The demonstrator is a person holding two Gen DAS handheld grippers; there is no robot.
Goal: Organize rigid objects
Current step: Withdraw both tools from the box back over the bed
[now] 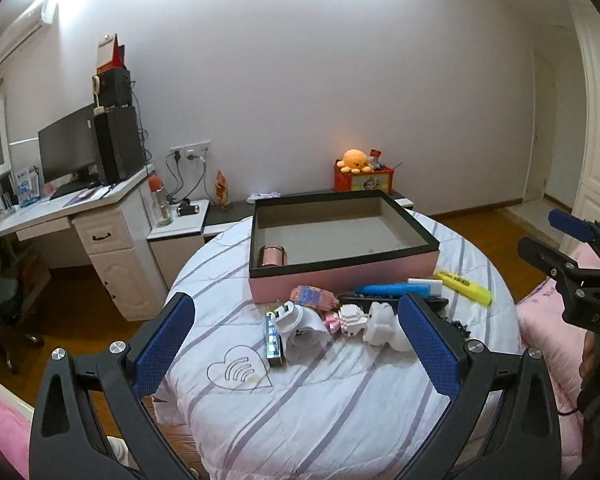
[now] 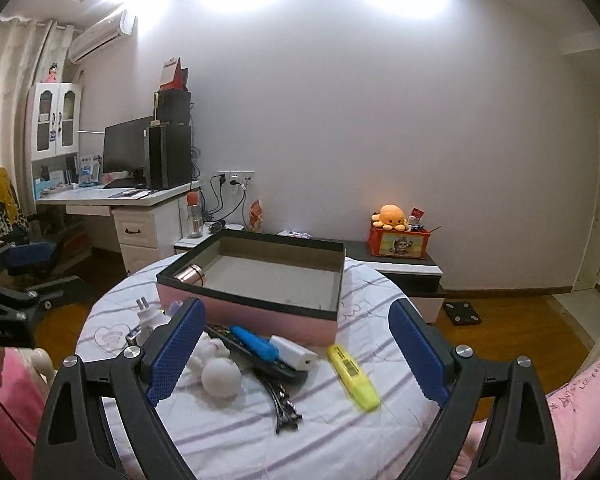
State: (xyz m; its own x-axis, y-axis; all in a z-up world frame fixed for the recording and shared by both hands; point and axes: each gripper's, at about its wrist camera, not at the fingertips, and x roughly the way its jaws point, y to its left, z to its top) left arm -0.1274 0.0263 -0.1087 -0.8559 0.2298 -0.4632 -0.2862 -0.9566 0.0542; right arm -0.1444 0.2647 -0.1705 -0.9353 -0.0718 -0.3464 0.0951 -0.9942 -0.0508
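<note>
A bed (image 2: 340,440) spread with a white, purple-striped quilt carries a pink, black-rimmed box (image 2: 256,304). In front of the box lie a yellow highlighter (image 2: 354,376), a blue pen (image 2: 256,342), a white charger (image 2: 294,352), a black remote (image 2: 276,368), a white figurine (image 2: 220,376) and a white plug adapter (image 2: 150,316).

Little could be read: the black body of the right gripper (image 1: 572,268), seen at the edge of the left wrist view, bore the raised letters "BAS", cut off by the frame. The yellow highlighter (image 2: 353,376) carried a barcode label and, in the left wrist view, a line of dark print too small to make out, while the pink bedding (image 2: 580,400) showed embroidered lettering that stayed illegible
</note>
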